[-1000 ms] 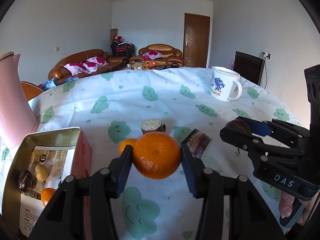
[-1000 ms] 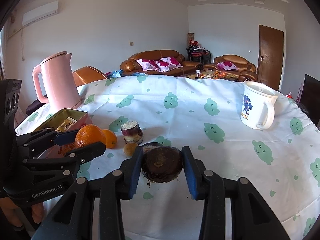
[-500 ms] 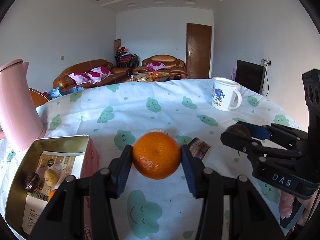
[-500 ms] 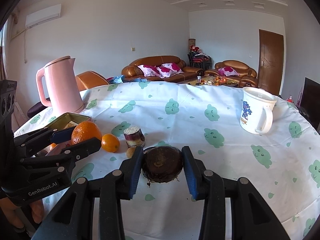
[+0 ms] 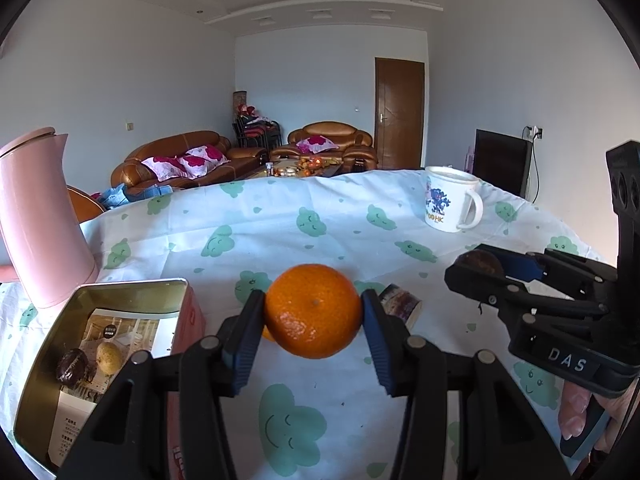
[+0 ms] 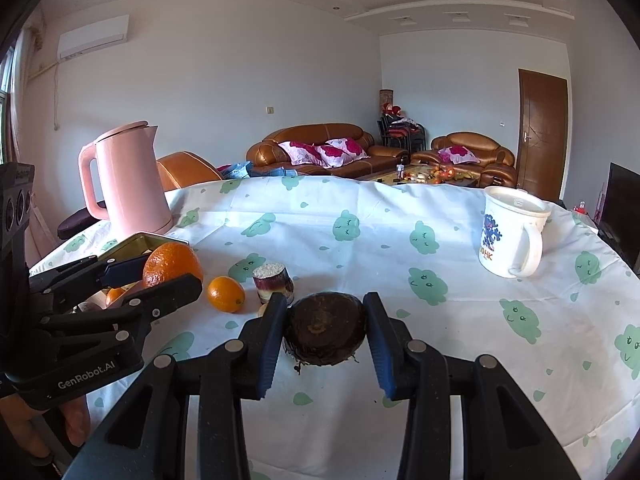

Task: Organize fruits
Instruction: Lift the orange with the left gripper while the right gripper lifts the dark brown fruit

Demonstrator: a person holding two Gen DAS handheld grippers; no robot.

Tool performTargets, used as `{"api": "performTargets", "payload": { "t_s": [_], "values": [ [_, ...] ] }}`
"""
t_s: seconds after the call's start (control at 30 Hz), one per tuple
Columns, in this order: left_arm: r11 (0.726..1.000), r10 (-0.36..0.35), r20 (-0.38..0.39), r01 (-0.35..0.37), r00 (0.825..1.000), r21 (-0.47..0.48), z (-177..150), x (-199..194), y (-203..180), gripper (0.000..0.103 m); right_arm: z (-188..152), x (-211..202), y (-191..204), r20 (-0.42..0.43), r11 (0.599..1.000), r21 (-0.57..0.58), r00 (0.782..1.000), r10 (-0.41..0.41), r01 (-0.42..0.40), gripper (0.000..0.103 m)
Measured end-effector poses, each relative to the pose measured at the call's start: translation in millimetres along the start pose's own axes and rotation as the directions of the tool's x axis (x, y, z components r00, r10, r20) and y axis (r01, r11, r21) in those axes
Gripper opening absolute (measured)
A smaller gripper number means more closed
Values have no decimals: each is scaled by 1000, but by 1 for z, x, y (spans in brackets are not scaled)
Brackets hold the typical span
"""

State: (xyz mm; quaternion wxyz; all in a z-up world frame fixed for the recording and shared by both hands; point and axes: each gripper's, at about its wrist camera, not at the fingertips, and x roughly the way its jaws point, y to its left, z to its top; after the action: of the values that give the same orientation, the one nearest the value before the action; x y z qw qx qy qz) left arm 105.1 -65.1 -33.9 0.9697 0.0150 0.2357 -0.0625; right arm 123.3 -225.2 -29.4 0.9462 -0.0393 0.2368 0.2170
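**A:** So we've got the big orange (image 5: 313,316) clamped between the blue pads of the left gripper (image 5: 313,320), held up off the tablecloth (image 5: 280,232). Jaws are pressed right against both sides of it.

**B:** Yep, and the right gripper (image 6: 326,330) is closed on the dark brown fruit (image 6: 326,330), some round rough-skinned thing with little roots hanging off. We can't tell what it is exactly.

**A:** Same here. On the cloth behind we see a small orange (image 6: 226,294) and just beside it a short chunk of sugarcane (image 6: 273,282), standing on end in the right view.

**B:** And the open tin box (image 5: 52,360) sits at the left, near the big orange. Inside we spot another dark fruit (image 5: 72,365) touching a potato (image 5: 109,358), on some printed paper.

**A:** Pink kettle (image 6: 128,180) stands behind the tin, white mug (image 6: 510,236) well apart on the far right.
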Motion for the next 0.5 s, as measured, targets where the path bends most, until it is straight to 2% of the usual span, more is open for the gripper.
{"api": "performTargets", "payload": {
  "t_s": [0.5],
  "values": [
    [1000,10,42,-10,999,-4,-1,-8,1,50,0,-8,3,45,1000,-17,999,5,-4,42]
  ]
}}
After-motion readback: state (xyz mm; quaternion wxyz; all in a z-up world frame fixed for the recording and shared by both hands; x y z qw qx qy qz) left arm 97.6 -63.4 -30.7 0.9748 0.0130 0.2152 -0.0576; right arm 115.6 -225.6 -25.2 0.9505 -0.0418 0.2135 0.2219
